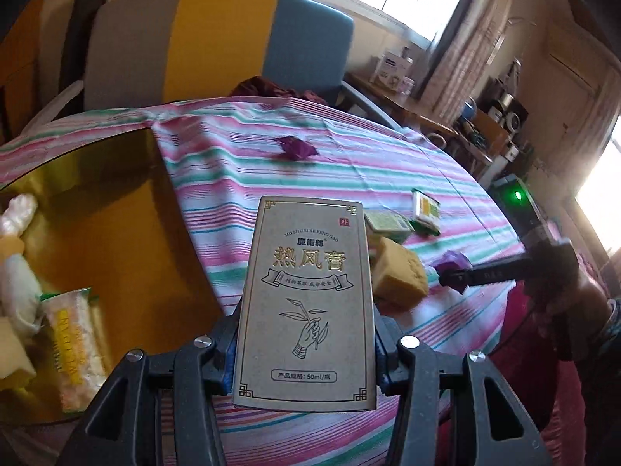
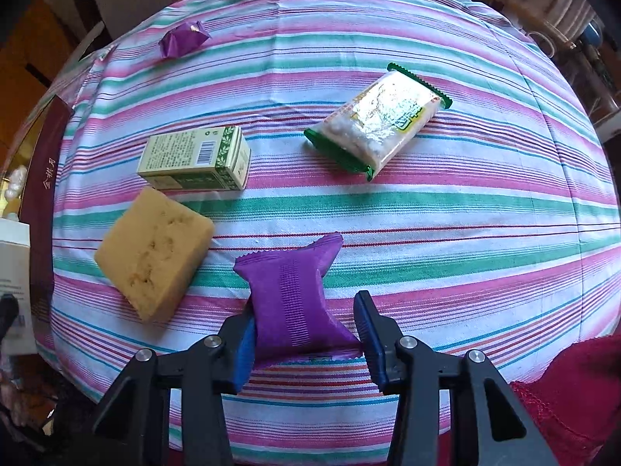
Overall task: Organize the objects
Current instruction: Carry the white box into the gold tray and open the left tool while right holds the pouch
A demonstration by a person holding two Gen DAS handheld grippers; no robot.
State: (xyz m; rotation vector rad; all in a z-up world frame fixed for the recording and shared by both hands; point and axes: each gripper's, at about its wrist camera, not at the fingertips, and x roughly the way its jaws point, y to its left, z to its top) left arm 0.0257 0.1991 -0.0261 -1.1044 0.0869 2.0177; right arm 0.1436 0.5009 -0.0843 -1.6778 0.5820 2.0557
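Note:
My left gripper (image 1: pixel 306 334) is shut on a tall grey-brown carton (image 1: pixel 306 303) with Chinese print and holds it upright above the striped tablecloth (image 1: pixel 349 178), beside a gold box (image 1: pixel 104 240). My right gripper (image 2: pixel 306 330) is open around a purple packet (image 2: pixel 295 299) lying on the cloth; its left pad touches the packet, its right pad stands apart. The right gripper also shows in the left wrist view (image 1: pixel 458 277). A yellow sponge (image 2: pixel 153 250), a green-and-cream carton (image 2: pixel 196 163), a clear green-edged snack bag (image 2: pixel 378 124) and a small purple candy (image 2: pixel 182 40) lie on the cloth.
The gold box holds a snack bag (image 1: pixel 75 345) and white wrapped items (image 1: pixel 17 213). A grey, yellow and blue chair (image 1: pixel 217 42) stands behind the table. A cluttered side table (image 1: pixel 411 89) and shelves are at the right. A dark red cloth (image 2: pixel 574 396) lies at the near right edge.

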